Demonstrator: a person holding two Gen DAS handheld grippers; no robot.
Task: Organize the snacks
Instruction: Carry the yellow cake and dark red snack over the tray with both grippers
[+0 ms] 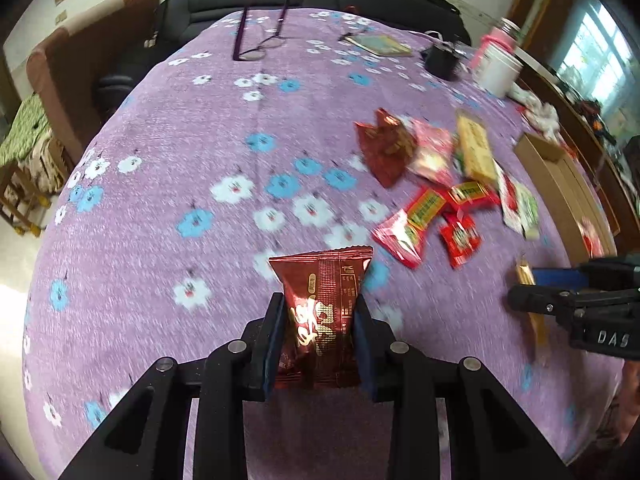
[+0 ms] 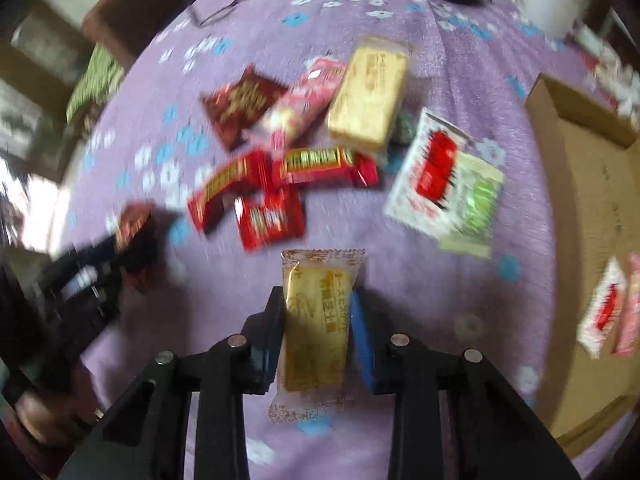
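Your left gripper (image 1: pixel 320 312) clamps a dark red snack packet (image 1: pixel 322 304) above the purple flowered tablecloth (image 1: pixel 180 160). Your right gripper (image 2: pixel 318 312) pinches a yellow wafer packet (image 2: pixel 314 320), its pads pressed on both sides. The remaining snack pile (image 2: pixel 320 140) lies scattered ahead, beside the open cardboard box (image 2: pixel 592 184) at right, which holds two packets.

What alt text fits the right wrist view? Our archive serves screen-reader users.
The right gripper pinches a yellow biscuit packet above a purple flowered cloth. Red, pink and white snack packets lie scattered beyond; a cardboard box sits right.
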